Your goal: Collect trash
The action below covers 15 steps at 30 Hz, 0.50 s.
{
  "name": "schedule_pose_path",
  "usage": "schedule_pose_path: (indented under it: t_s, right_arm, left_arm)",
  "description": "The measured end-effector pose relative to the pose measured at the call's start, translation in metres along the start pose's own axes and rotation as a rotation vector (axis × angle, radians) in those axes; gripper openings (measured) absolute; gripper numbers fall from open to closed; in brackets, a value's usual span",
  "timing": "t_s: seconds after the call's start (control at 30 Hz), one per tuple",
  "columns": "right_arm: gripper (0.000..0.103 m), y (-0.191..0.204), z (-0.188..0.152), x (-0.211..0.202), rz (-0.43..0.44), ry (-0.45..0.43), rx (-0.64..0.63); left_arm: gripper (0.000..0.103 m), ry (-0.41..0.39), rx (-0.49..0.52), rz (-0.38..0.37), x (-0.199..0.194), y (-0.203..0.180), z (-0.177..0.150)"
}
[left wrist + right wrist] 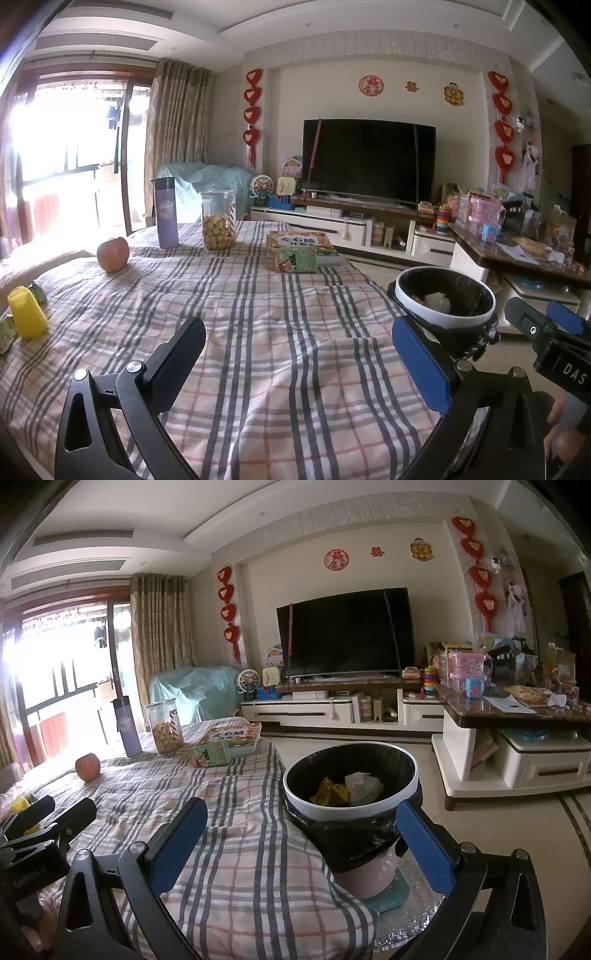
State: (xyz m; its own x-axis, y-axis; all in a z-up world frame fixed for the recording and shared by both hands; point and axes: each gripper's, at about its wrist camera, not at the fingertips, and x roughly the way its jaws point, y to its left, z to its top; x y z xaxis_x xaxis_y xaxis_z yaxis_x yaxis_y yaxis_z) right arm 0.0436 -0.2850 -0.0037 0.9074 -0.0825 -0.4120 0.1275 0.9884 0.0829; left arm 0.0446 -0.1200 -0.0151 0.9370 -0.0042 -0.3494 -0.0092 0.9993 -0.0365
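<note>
A white-rimmed trash bin [351, 805] with a black liner stands beside the table's right edge. Inside lie a yellow crumpled scrap [330, 790] and a white crumpled paper [364, 782]. The bin also shows in the left wrist view [443, 317]. My left gripper [299, 354] is open and empty above the plaid tablecloth [258, 332]. My right gripper [303, 834] is open and empty, just in front of the bin. Green wrapper scraps [7, 332] lie at the table's far left, next to a yellow holder [27, 314].
On the table stand an apple [112, 254], a purple bottle [166, 212], a jar of snacks [218, 219] and books with a green box [299, 251]. A TV cabinet [314, 709] and a cluttered side table [517, 709] stand beyond the floor.
</note>
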Motion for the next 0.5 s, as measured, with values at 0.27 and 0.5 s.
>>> schedule_pose_path:
  t_s: [0.27, 0.5]
  right_arm:
    - [0.103, 0.0007, 0.0010, -0.0009, 0.005, -0.002, 0.002]
    - [0.103, 0.0012, 0.0014, -0.0007, 0.013, 0.001, 0.004]
  left_arm:
    - [0.102, 0.001, 0.003, 0.002, 0.0008, -0.0004, -0.0004]
    - [0.102, 0.002, 0.009, -0.005, 0.0033, 0.0016, 0.0004]
